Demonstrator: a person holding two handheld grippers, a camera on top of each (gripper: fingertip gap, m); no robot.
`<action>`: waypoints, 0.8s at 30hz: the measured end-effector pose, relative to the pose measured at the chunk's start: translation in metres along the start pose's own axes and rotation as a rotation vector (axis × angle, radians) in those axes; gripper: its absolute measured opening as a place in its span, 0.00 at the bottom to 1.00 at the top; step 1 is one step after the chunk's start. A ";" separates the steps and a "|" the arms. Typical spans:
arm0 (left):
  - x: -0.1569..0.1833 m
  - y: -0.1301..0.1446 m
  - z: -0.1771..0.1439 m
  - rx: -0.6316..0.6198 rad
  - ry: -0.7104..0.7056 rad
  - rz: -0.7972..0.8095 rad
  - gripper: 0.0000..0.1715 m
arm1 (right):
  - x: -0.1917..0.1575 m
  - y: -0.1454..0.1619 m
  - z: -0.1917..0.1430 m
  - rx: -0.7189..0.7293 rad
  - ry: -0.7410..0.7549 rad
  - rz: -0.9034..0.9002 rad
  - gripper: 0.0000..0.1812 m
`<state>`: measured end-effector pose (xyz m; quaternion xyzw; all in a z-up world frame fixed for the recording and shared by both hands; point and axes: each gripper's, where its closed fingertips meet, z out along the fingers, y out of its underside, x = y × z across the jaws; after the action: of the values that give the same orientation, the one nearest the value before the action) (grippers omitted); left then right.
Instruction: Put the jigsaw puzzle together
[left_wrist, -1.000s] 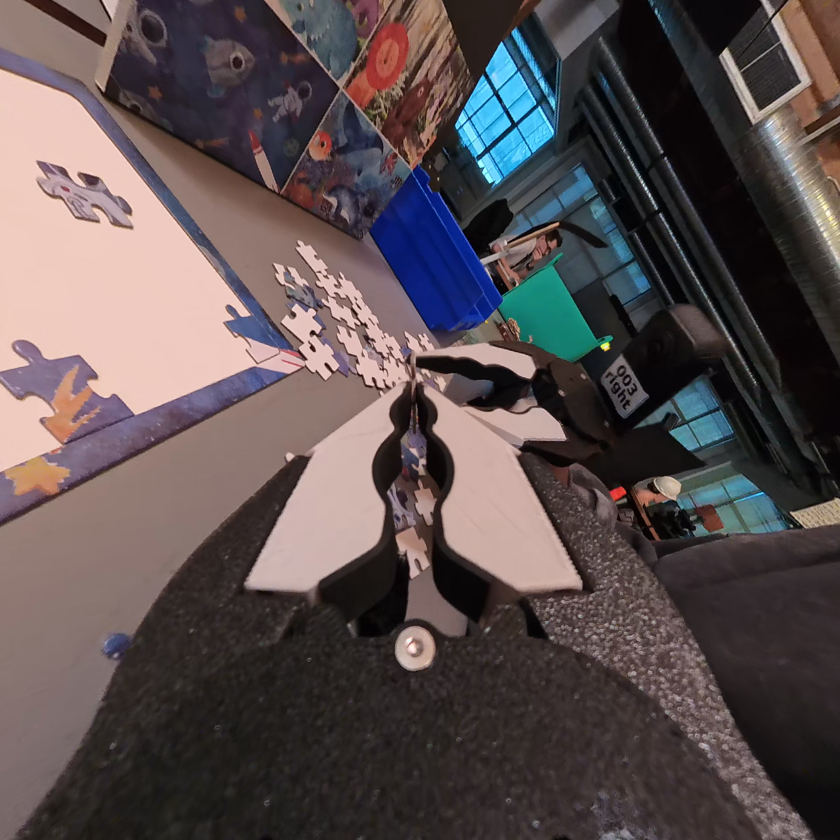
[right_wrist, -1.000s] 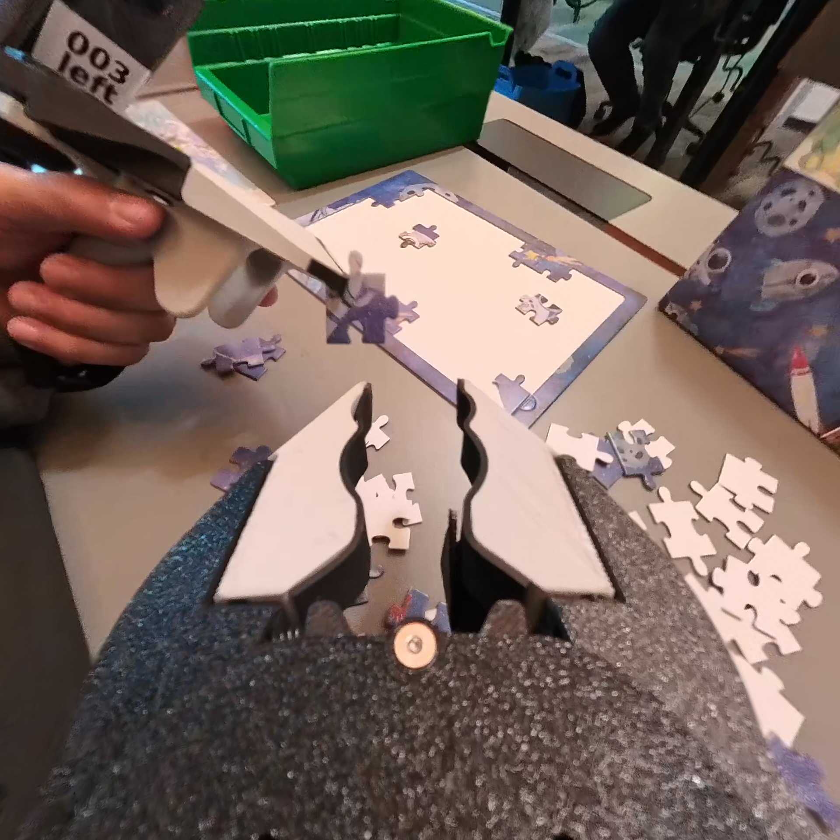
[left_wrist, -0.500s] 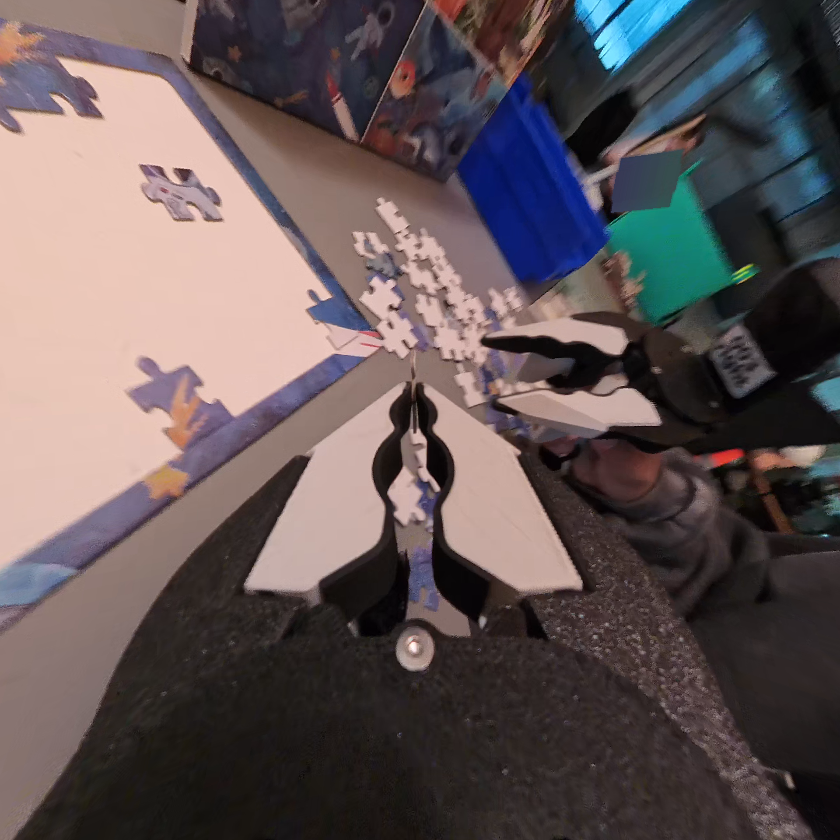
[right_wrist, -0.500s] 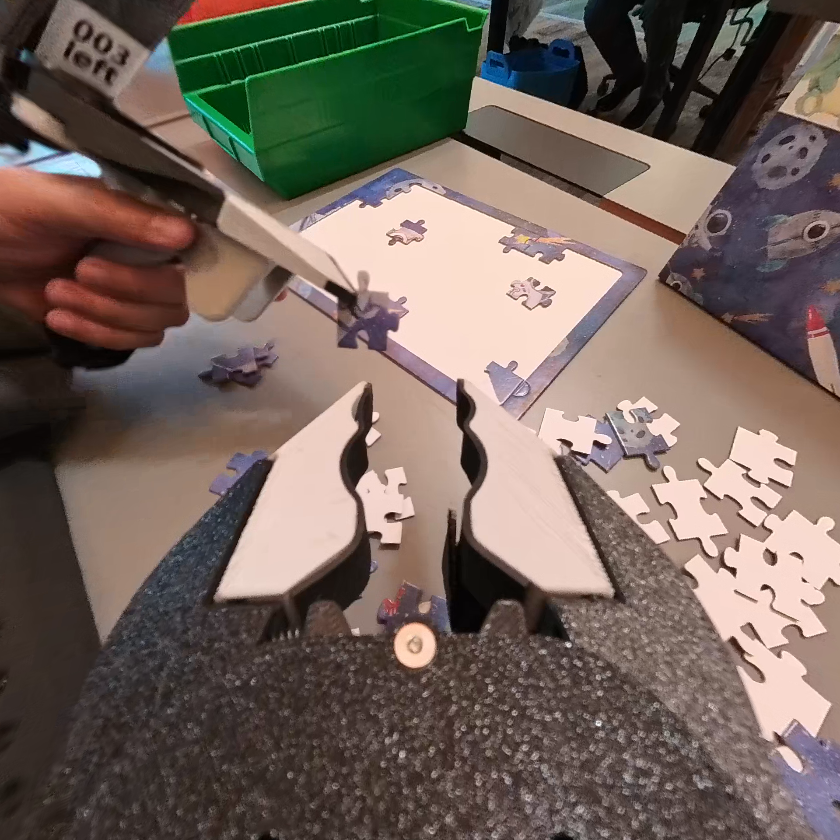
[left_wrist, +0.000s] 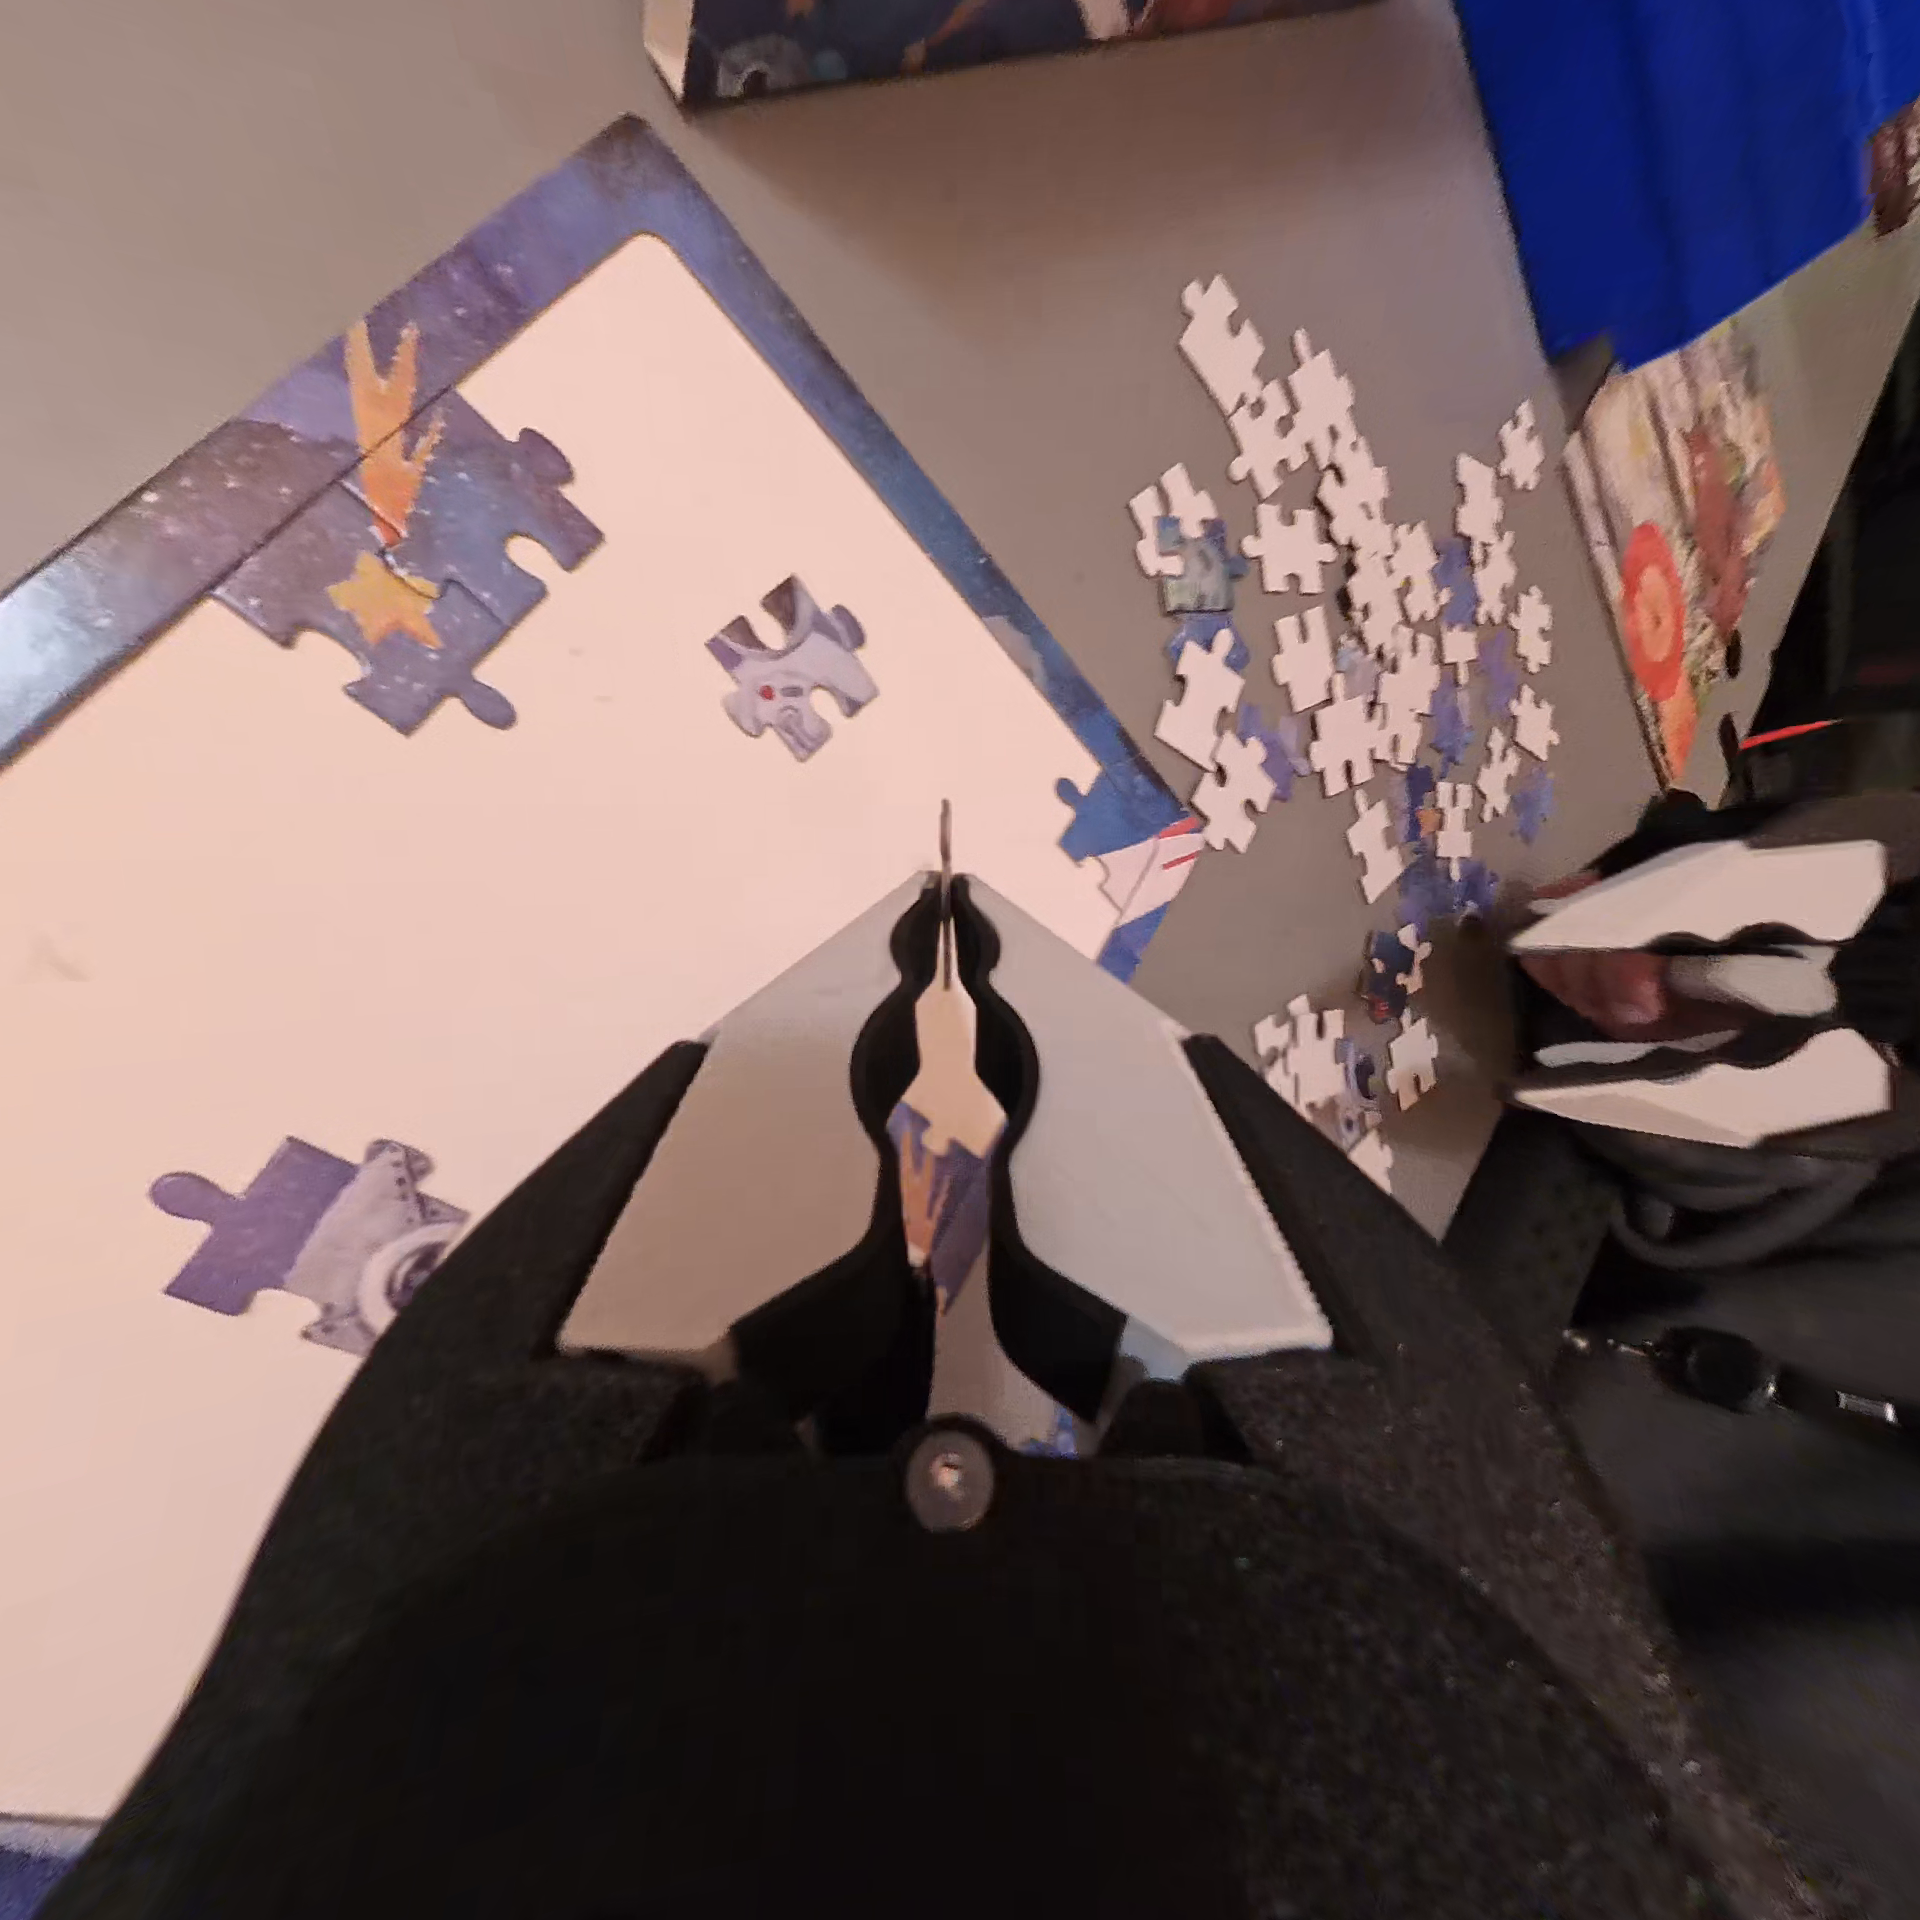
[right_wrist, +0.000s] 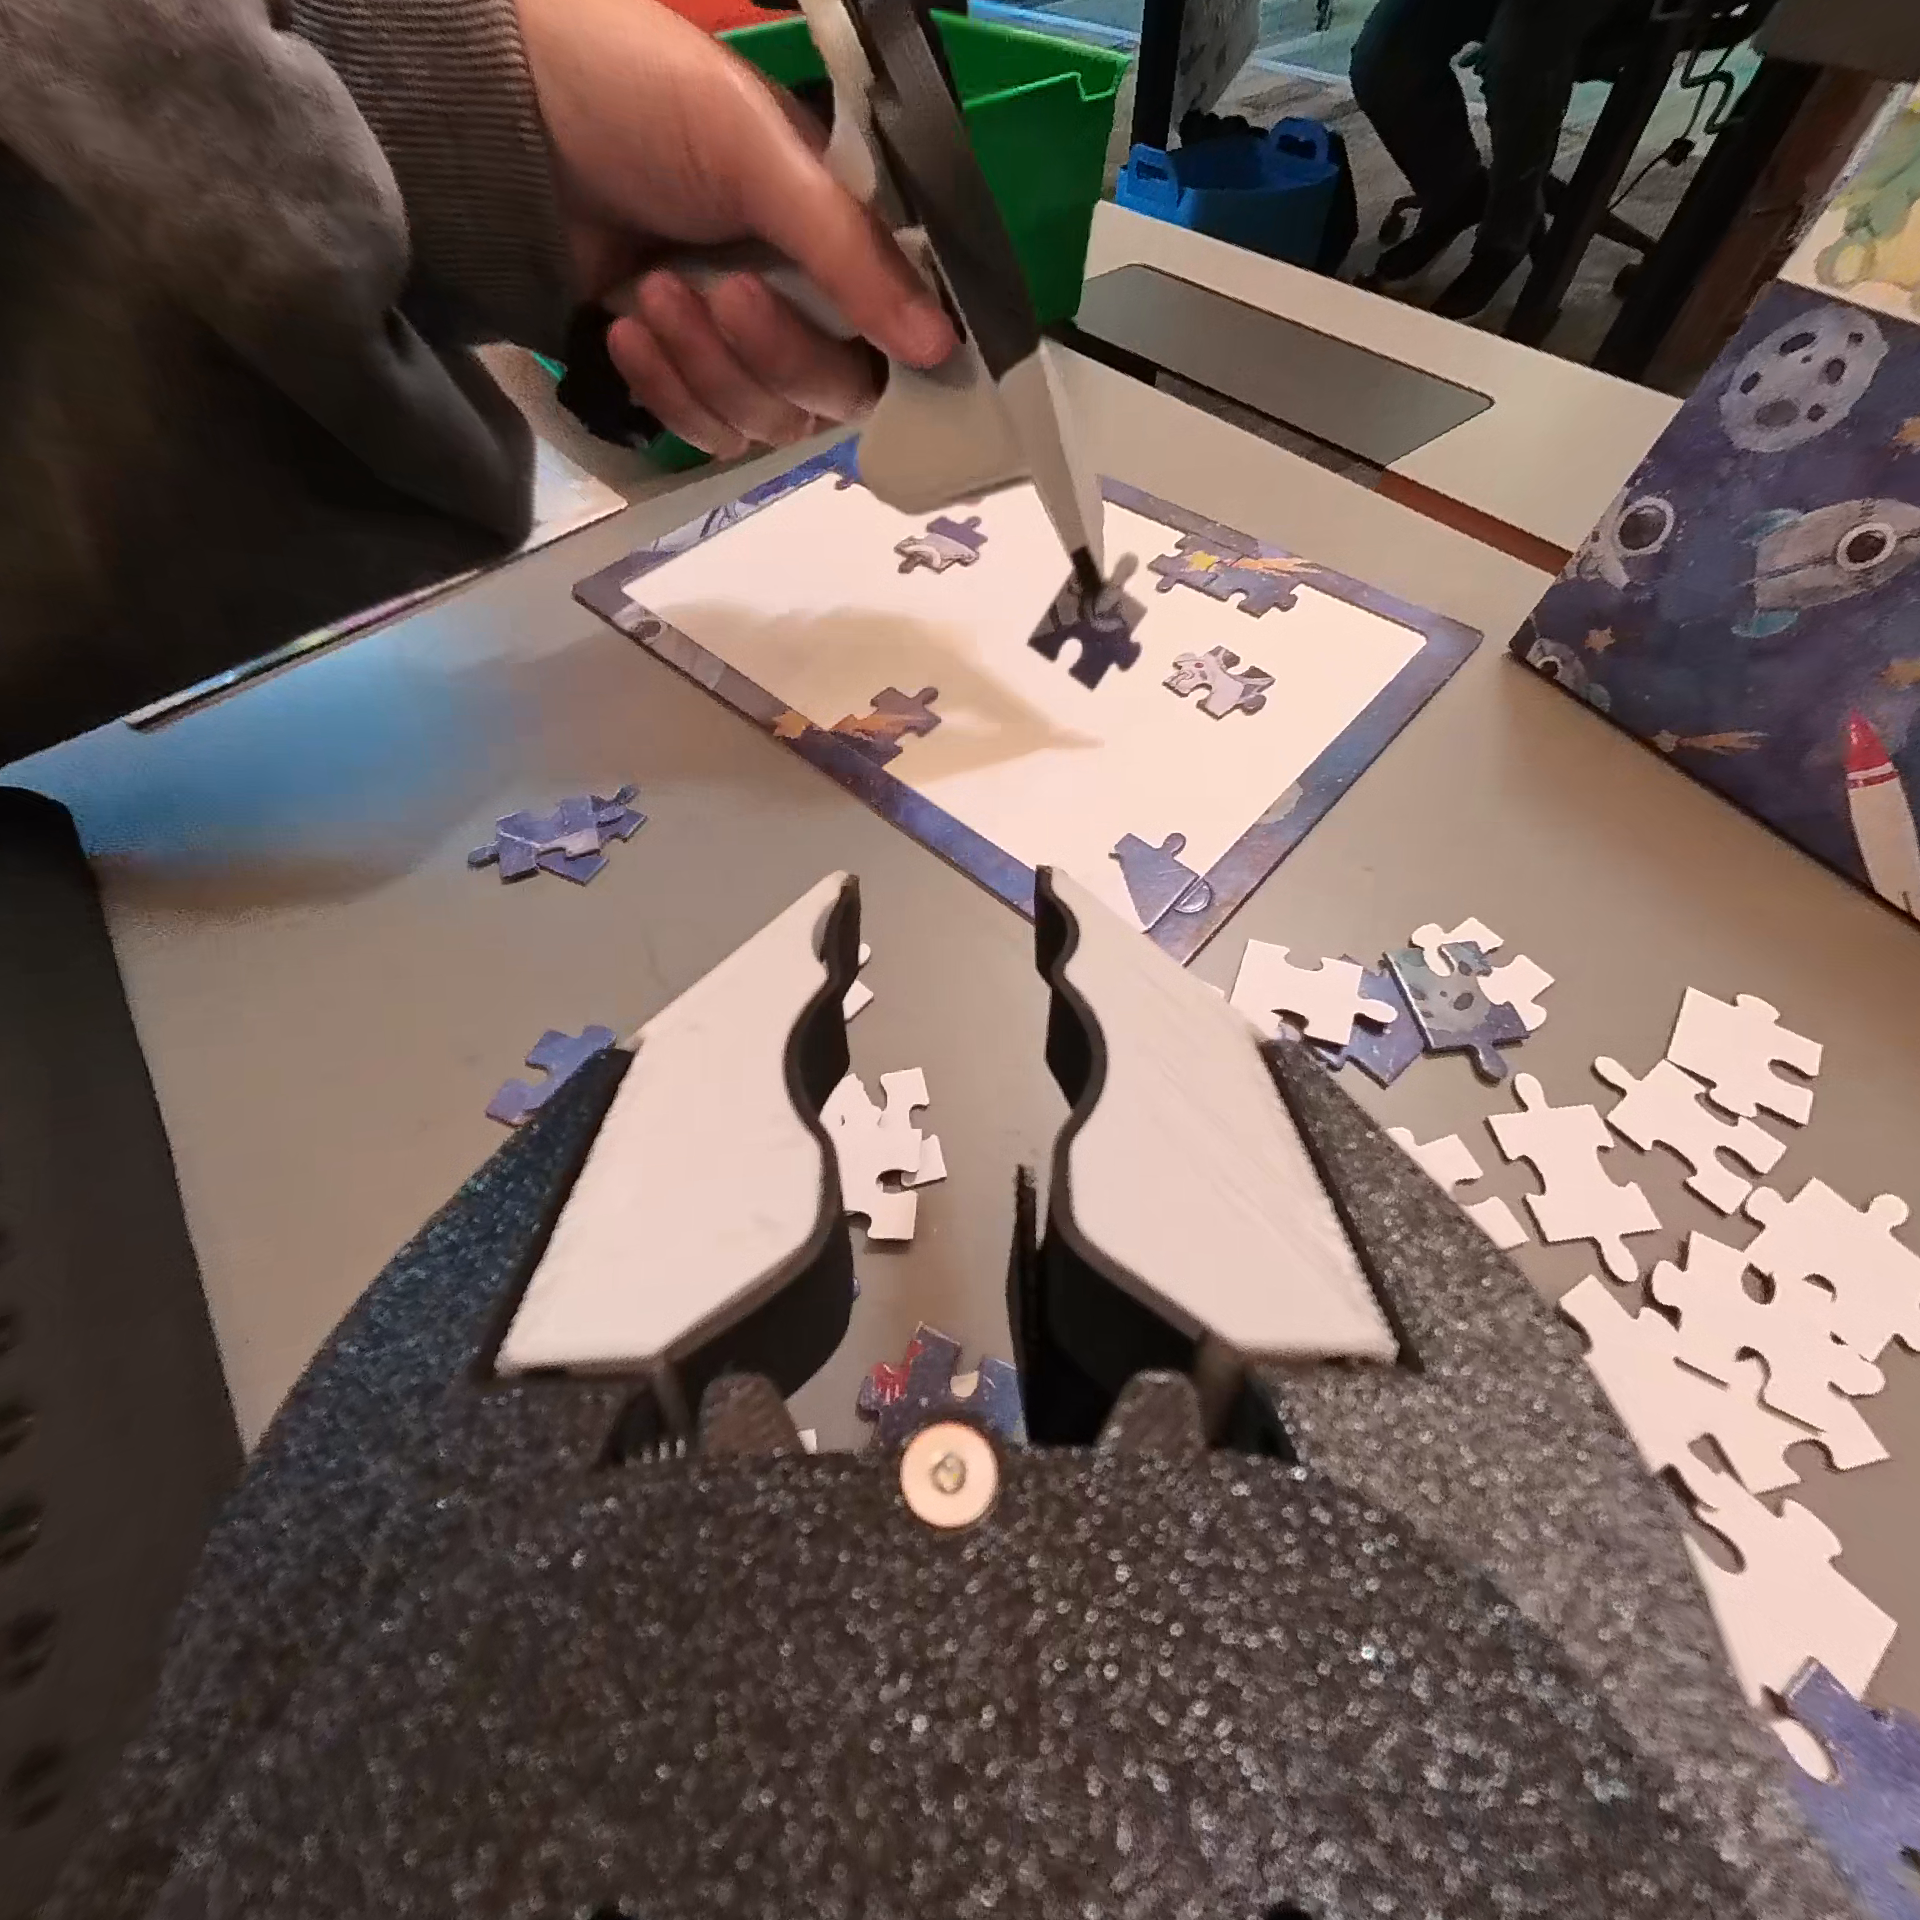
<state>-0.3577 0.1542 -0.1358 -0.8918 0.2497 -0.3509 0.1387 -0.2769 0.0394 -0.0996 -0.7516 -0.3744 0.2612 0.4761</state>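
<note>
A blue puzzle piece (right_wrist: 1086, 636) is pinched edge-on between the closed tips of the left gripper (left_wrist: 943, 883), and it is held above the white field of the puzzle tray (right_wrist: 1449, 649). In the right wrist view the piece hangs tab-down, apart from the board, with its shadow thrown toward seven o'clock. The gripper is gripped by a hand (right_wrist: 727, 260) in a grey sleeve (right_wrist: 239, 312).

Seen from the left wrist view, the pieces already laid are spread round the held piece: a joined cluster with orange stars (left_wrist: 416, 551) at ten o'clock against the tray's border, a pale single piece (left_wrist: 795, 670) at eleven o'clock, a blue-and-grey piece (left_wrist: 301, 1247) at eight o'clock, and a corner piece (left_wrist: 1127, 831) at three o'clock in the frame's corner.

The right gripper (right_wrist: 948, 914) is held with its jaws apart and nothing between them, low over the grey table (right_wrist: 312, 1039) just short of the tray's near corner. Loose pieces (right_wrist: 1704, 1195), mostly white side up, are scattered at three to four o'clock of it; a small blue heap (right_wrist: 561, 836) lies at ten o'clock. A space-printed box (right_wrist: 1766, 582) stands at two o'clock, beyond the tray, and a green bin (right_wrist: 1039, 94) is seen at twelve o'clock.
</note>
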 end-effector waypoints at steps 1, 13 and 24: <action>-0.004 0.000 0.003 -0.002 0.003 -0.022 0.01 | 0.000 0.000 0.000 -0.001 -0.003 0.006 0.18; 0.005 0.045 -0.023 -0.015 -0.066 -0.025 0.01 | 0.003 0.003 0.001 -0.008 -0.019 0.051 0.19; 0.047 0.082 -0.113 -0.010 -0.200 0.173 0.01 | 0.002 0.006 0.003 -0.024 -0.022 0.065 0.19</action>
<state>-0.4355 0.0521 -0.0636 -0.8981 0.3125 -0.2458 0.1882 -0.2759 0.0415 -0.1063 -0.7661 -0.3583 0.2802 0.4540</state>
